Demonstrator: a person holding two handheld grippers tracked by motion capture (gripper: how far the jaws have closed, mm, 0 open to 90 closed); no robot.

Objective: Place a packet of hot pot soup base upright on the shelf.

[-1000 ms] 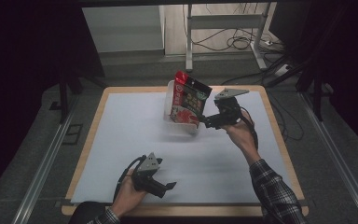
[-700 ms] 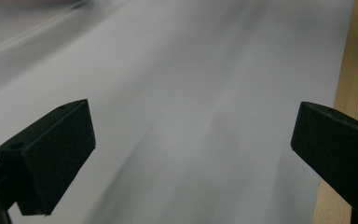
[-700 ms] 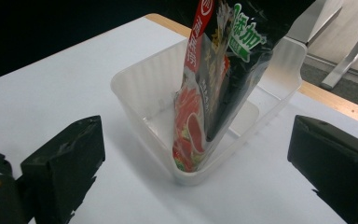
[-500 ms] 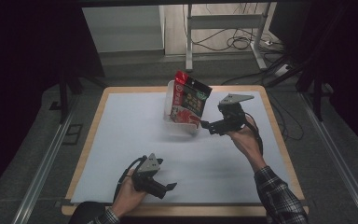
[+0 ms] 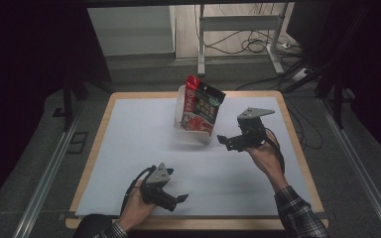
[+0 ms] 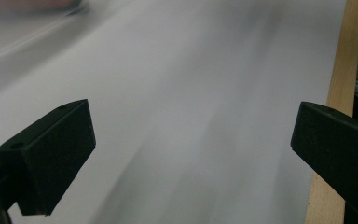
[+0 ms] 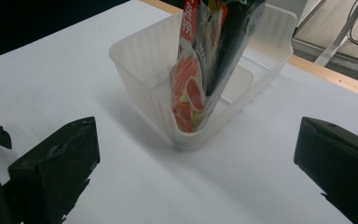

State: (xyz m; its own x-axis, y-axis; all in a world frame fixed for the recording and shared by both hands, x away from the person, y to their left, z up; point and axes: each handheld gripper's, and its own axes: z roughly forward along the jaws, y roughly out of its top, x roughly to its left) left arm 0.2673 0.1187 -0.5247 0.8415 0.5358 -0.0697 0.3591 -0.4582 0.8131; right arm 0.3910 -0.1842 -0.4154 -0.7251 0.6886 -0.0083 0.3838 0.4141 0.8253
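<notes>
Snack pouch, red-and-black foil [image 7: 205,65], stands in the translucent white plastic tub [image 7: 135,60], both grippers' jaws wide open and empty, so looks like placing's done, next probably just backing off.

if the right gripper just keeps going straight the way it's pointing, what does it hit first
Most likely the clear plastic tub, at its near corner, with the snack bag standing inside. The right gripper is open and the white mat between looks free.

A wooden-edged table [image 5: 108,115] carries a white sheet [image 5: 139,144] over nearly its whole top. On the sheet, just ahead of the right gripper [image 5: 230,142], stands a clear plastic tub [image 7: 144,56]; its far rim seems to near the sheet's edge.
</notes>
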